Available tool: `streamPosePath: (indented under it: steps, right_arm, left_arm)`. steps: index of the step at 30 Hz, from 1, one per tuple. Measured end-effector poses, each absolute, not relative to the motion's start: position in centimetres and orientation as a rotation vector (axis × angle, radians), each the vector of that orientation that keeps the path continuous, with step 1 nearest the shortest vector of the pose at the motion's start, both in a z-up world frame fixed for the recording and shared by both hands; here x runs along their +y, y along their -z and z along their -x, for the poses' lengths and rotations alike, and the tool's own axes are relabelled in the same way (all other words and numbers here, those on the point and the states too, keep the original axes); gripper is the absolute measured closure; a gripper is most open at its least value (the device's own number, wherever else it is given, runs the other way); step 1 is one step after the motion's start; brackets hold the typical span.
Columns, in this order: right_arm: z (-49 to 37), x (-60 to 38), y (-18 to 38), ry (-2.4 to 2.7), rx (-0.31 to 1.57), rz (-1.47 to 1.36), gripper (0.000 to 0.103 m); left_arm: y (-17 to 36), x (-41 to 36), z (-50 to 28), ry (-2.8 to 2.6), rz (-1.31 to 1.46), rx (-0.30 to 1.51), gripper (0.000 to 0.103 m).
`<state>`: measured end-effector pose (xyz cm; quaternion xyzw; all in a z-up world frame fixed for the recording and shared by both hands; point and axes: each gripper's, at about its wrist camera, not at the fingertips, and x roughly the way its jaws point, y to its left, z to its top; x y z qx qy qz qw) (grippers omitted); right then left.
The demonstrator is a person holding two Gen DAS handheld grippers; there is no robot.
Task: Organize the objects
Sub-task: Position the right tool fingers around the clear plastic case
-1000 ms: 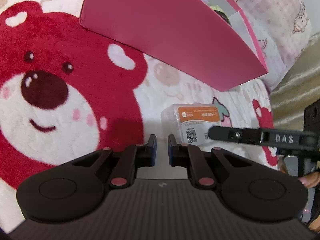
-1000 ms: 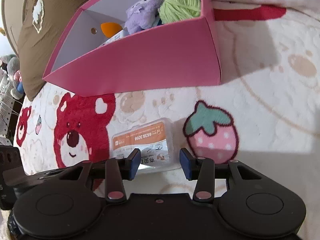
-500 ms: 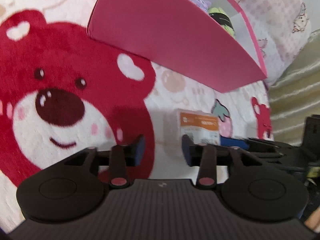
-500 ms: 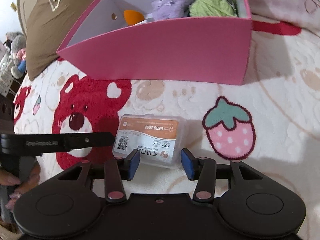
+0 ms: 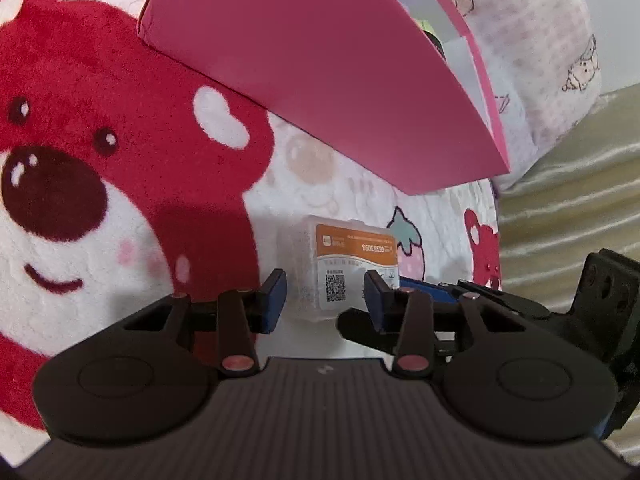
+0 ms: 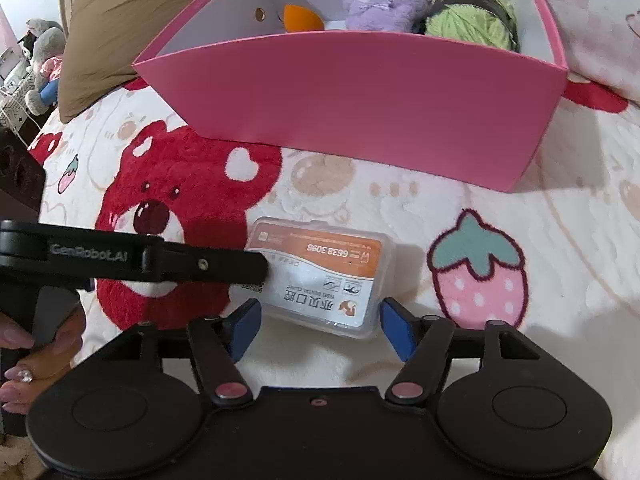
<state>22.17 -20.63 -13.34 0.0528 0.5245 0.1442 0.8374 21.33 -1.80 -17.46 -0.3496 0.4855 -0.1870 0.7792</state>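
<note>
Both views are evenly and fairly brightly lit, probably from overhead. The pink box (image 6: 360,92) throws a soft shadow onto the plush blanket (image 6: 560,240) beside and in front of it. Fisheye bending curves the box edges, corners darken, and fine label print looks slightly soft.

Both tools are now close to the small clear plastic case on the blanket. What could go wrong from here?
1. The opening right tool straddles the clear plastic case with the orange label without touching; closing off-centre may push it away.
2. The left tool, slightly closing, points at the same case and may collide with the right one.
</note>
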Motion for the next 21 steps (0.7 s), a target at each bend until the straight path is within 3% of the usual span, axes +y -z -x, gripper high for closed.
streamPosePath:
  steps: [8,21]
  right_arm:
    - [-22.7,-19.7,13.7,-0.307,1.092,-0.08,0.016]
    - [-24.0,-20.1,14.5,-0.287,1.124,-0.164,0.008]
  left_arm:
    - [17.9,-2.0,-21.5,0.373,0.753,1.05,0.063]
    - [18.5,-1.8,-22.1,0.337,0.812,0.999,0.062]
